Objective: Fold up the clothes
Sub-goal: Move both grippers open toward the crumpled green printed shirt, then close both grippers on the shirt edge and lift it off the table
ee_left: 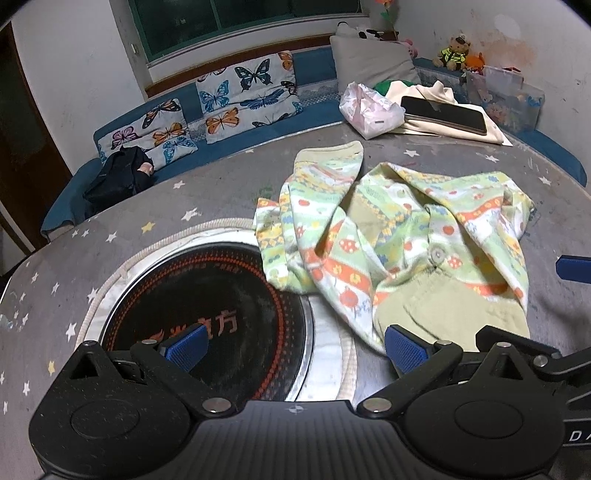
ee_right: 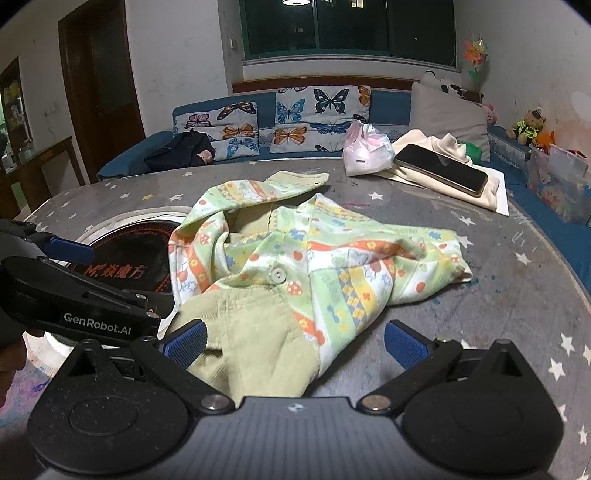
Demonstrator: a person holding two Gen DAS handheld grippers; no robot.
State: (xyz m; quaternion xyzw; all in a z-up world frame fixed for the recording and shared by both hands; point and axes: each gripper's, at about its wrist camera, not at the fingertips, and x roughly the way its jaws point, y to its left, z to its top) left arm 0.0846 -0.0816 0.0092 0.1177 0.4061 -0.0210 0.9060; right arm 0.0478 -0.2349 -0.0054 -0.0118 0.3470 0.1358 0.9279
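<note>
Grey star-print cloth covers the round table (ee_left: 207, 184), with a black induction hob (ee_left: 207, 317) sunk in its middle. Blue sofa (ee_right: 388, 107) runs along the far edge under a dark window (ee_right: 347, 26); butterfly cushions (ee_right: 317, 114) and a grey pillow (ee_right: 447, 110) lean on its back, dark bag (ee_right: 181, 149) on the seat. Door (ee_right: 99, 81) on the left wall. Far right part of the table: folded cream cloth (ee_right: 443, 173) with a phone (ee_right: 439, 168) on top, pink plastic bag (ee_right: 365, 147) just beside it.

Shirt (ee_right: 314, 266), green with orange and yellow print, lies crumpled mid-table, its left part overlapping the hob rim, one sleeve (ee_left: 332, 162) pointing to the far edge. Plain green hem faces the near edge.

Left gripper (ee_left: 295, 347): jaws wide, empty, over the hob, right finger touching or just above the hem, can't tell which. Right gripper (ee_right: 295, 343): jaws wide, empty, straddling the hem at the near edge; contact unclear.
</note>
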